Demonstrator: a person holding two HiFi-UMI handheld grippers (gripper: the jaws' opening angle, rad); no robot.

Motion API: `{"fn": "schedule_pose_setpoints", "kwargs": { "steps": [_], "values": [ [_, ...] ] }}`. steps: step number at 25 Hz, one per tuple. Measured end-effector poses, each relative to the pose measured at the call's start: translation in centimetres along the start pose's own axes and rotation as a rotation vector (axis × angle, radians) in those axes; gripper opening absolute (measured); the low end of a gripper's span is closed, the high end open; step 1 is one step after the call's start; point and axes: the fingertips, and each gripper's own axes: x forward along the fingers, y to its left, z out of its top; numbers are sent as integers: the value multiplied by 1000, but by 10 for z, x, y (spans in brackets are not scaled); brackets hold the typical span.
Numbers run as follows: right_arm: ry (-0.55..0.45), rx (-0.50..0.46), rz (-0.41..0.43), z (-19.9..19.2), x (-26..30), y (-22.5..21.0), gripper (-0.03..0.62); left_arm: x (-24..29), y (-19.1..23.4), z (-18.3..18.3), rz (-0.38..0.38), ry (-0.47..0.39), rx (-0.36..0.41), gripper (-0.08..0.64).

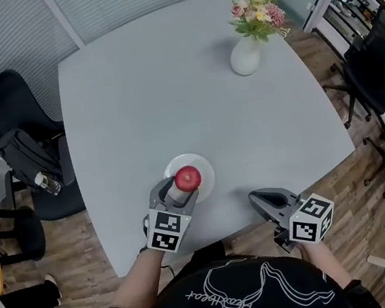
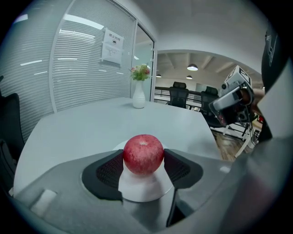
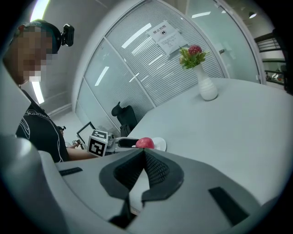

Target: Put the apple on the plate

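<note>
Head view: the left gripper pinches a round red apple between its jaws. The fruit is directly over a small round white plate, which sits just ahead of the jaw tips on the pale grey table. The left gripper view shows the black ribbed pads pressed to either side of the fruit, with the plate's white surface beneath it. Whether the apple's base already touches the plate or hangs just above it cannot be told.

The step in hand appears to be the set-down, with the task close to done. Done well, it calls for lowering straight down until the fruit bears on the plate's middle. The jaws should then spread evenly so neither pad nudges it sideways, and the gripper should back off level. A round apple may roll toward the rim if released on a tilt.

The apple is deep red with fine pale speckling, its shallow dimple facing up, and its skin is smooth where visible. To the right, the right gripper hangs at the table's near edge, well apart from the plate, its jaws pressed together on nothing.
</note>
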Motion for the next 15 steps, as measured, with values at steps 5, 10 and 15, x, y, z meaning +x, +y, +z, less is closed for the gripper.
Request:
{"fn": "schedule_pose_setpoints", "kwargs": {
  "steps": [5,10,15],
  "values": [
    [1,11,-2,1,0,-7,9,5,2,-6,21,3,46,284],
    [-10,20,-3,5,-3,-10,9,7,3,-7,12,-24,61,284],
    [-2,15,14,4,-3,-5,9,8,0,-9,6,-48,69,288]
  ]
}}
